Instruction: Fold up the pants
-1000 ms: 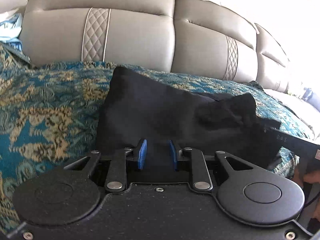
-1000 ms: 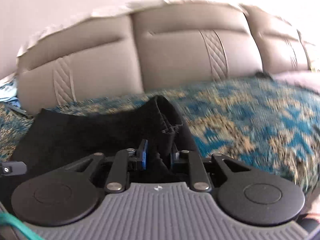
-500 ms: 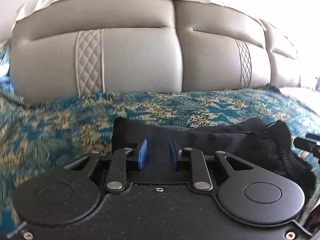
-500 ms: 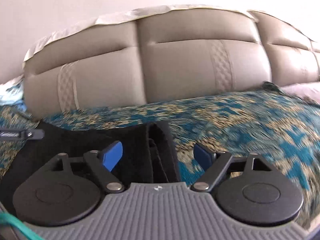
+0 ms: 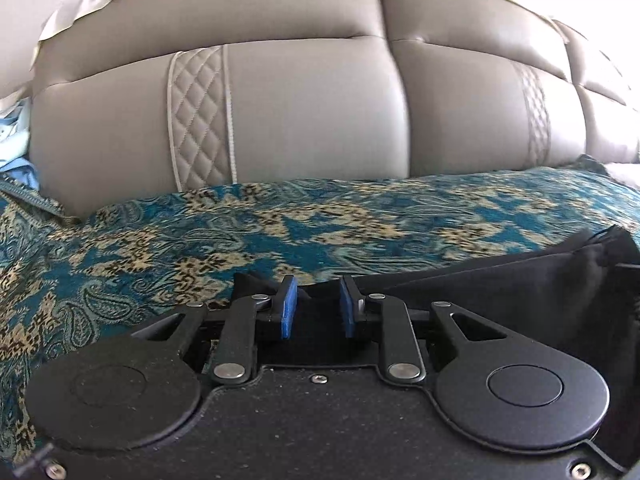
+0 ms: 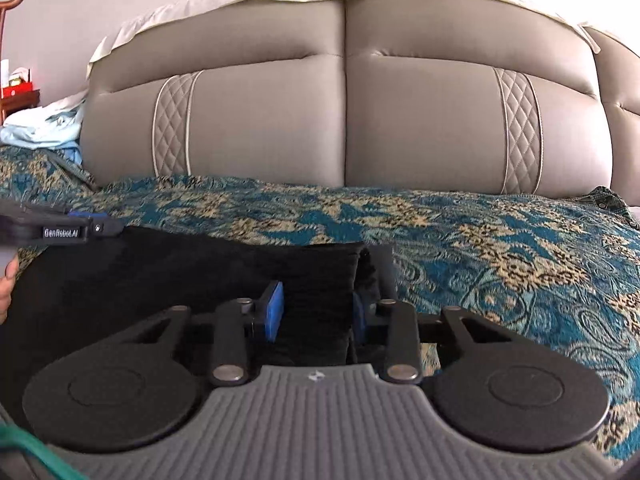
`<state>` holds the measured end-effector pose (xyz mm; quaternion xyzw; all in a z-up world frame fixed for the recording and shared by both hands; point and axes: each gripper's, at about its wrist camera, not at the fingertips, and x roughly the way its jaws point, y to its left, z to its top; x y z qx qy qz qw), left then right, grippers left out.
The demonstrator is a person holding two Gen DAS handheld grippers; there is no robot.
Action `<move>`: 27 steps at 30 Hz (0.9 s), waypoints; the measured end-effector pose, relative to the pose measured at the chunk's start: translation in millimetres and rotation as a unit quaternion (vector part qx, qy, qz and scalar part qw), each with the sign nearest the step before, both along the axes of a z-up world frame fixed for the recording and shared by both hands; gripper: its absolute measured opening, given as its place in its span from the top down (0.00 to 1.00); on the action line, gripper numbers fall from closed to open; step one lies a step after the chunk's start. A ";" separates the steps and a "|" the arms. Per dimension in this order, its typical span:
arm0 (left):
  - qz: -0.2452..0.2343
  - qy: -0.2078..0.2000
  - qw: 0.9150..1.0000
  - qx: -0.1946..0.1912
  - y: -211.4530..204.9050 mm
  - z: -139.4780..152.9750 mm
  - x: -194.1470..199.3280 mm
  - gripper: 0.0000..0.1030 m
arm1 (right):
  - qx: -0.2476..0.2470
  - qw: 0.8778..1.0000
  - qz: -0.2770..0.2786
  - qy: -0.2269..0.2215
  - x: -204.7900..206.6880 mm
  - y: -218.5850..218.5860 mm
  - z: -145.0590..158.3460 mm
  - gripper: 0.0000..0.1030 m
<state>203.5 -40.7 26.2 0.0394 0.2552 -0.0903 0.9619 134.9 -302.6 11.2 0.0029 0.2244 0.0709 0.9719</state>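
Note:
The black pants [image 6: 192, 276] lie folded flat on the patterned blue bedspread [image 6: 500, 248]. In the left wrist view they stretch to the right [image 5: 520, 292]. My left gripper [image 5: 314, 306] sits over the pants' left corner, its blue pads a small gap apart with black cloth between them. It also shows from the side in the right wrist view [image 6: 60, 230]. My right gripper [image 6: 318, 316] is partly open over the pants' right edge, with cloth lying between the pads but not clamped.
A grey padded headboard [image 6: 344, 120] stands behind the bed. Light blue clothes [image 6: 44, 128] are heaped at the far left, beside a wooden nightstand [image 6: 18, 98]. The bedspread [image 5: 120, 248] runs wide on both sides of the pants.
The pants have gone from held up to lying flat on the bed. My right gripper opened wide and has since narrowed. Both grippers drew back toward me.

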 end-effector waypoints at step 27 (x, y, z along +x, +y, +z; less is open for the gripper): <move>0.031 0.019 0.999 -0.039 17.7 21.1 -4.0 0.47 | 0.054 0.998 -0.038 0.023 25.8 -25.1 -16.6 0.10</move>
